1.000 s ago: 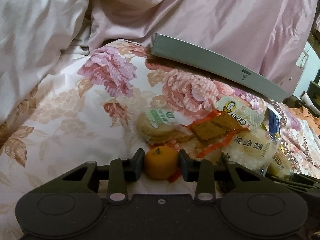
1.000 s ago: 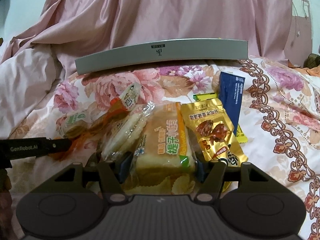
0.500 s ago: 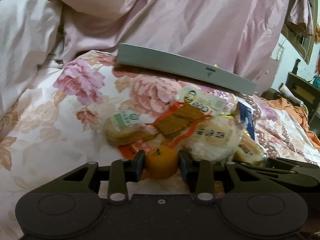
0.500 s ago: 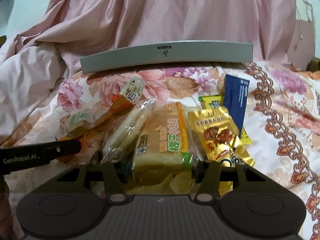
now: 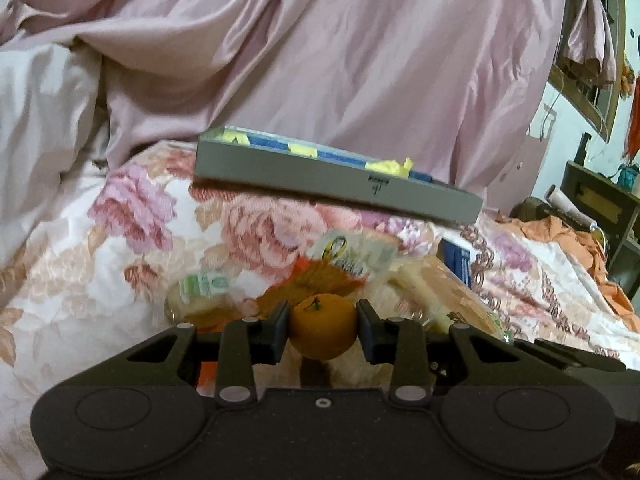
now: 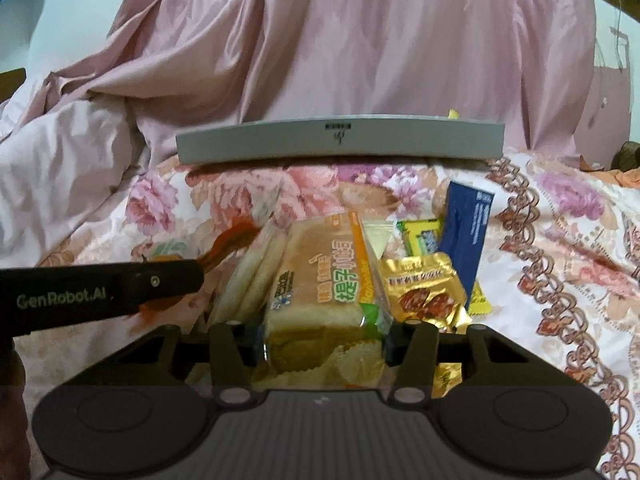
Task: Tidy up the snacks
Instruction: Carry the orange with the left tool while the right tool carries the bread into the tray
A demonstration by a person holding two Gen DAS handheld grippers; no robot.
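My left gripper (image 5: 322,316) is shut on a small orange mandarin (image 5: 323,332), held above the floral bedspread (image 5: 100,280). Behind it lies a long grey tray (image 5: 340,178) with yellow and blue packets inside. My right gripper (image 6: 325,340) is shut on a bread packet (image 6: 320,280) with an orange label, both pads pressing its sides. The same grey tray (image 6: 340,144) lies straight ahead of it. The left gripper's black finger (image 6: 100,292) reaches in from the left of the right wrist view.
Loose snacks lie around the bread: a gold packet (image 6: 424,296), a blue packet (image 6: 466,232), a yellow-green packet (image 6: 420,236) and rice crackers (image 6: 252,276). A green-labelled cake (image 5: 196,292) lies left of the pile. A pink quilt (image 5: 320,60) is heaped behind the tray.
My left gripper has risen with the mandarin, so the tray's inside now shows. The right gripper's jaws have closed in on the bread packet; that hand has hardly moved.
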